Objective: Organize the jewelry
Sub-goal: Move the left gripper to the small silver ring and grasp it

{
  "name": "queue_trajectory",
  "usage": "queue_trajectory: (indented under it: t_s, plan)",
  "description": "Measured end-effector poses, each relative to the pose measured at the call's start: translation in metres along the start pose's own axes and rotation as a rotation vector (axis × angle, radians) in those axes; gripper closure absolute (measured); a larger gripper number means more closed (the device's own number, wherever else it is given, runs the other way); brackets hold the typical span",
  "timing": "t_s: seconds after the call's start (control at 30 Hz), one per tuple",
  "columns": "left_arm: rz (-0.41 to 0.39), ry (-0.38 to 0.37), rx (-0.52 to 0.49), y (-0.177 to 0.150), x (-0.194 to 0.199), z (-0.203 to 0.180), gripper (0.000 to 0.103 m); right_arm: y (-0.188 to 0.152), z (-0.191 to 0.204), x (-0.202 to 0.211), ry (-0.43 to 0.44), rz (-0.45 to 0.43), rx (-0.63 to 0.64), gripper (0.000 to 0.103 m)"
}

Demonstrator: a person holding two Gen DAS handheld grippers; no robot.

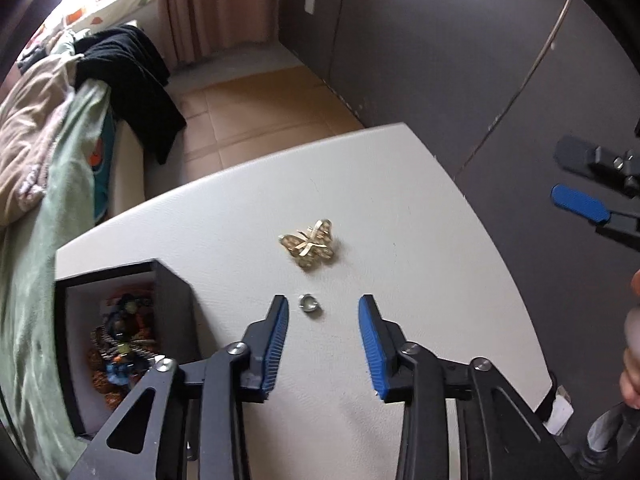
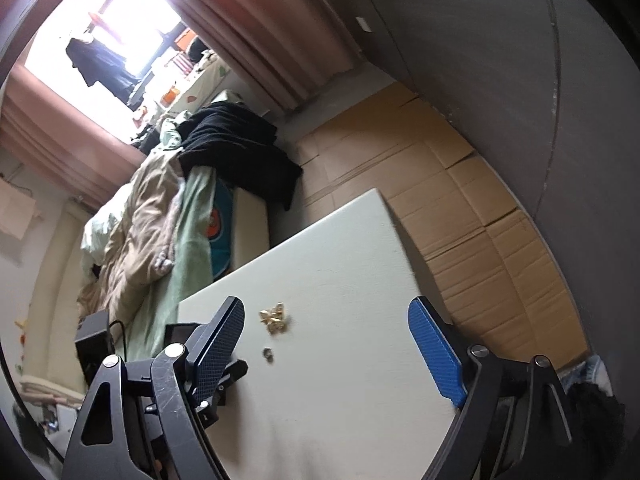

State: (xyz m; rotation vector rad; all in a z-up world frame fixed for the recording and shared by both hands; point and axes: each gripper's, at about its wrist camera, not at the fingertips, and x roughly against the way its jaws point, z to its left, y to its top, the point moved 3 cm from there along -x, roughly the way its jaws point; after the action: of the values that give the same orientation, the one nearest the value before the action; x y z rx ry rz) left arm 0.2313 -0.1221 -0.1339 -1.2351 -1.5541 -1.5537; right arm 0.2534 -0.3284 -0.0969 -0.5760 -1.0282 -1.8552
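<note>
Hiding the jewelry box (image 1: 172, 280) contents partly, left gripper (image 1: 323, 312) gapes.

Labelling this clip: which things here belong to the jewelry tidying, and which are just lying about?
Job: gold butterfly brooch, small silver ring, black box holding beaded jewelry, white table.
Lying about: black garment, beige quilt, cardboard on floor.

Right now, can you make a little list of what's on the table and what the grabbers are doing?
table: white
butterfly brooch: gold, lying loose
ring: small, silver, lying just ahead of the left fingertips
box: black, open, jewelry piled inside
left hand-held gripper: open, empty
right hand-held gripper: open, empty
</note>
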Motion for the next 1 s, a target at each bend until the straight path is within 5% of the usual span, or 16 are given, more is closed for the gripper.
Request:
queue_trajectory:
  t_s: [0.43, 0.63, 0.9, 1.0]
  plan:
    - [0.127, 0.086, 0.015, 0.007, -0.045, 0.007, 0.077, 0.005, -0.011, 0.004, 0.025, -0.009, -0.045, 0.017]
    - [0.111, 0.114, -0.039, 0.005, -0.046, -0.002, 0.09, 0.004, -0.007, 0.002, 0.024, -0.005, -0.034, 0.017]
    - [0.05, 0.054, 0.036, 0.005, -0.03, 0.019, 0.09, 0.002, 0.004, -0.018, 0.009, 0.041, 0.019, 0.018]
    - [0.008, 0.036, 0.071, 0.008, -0.017, 0.032, 0.09, -0.002, 0.012, -0.035, 0.003, 0.085, 0.046, 0.029]
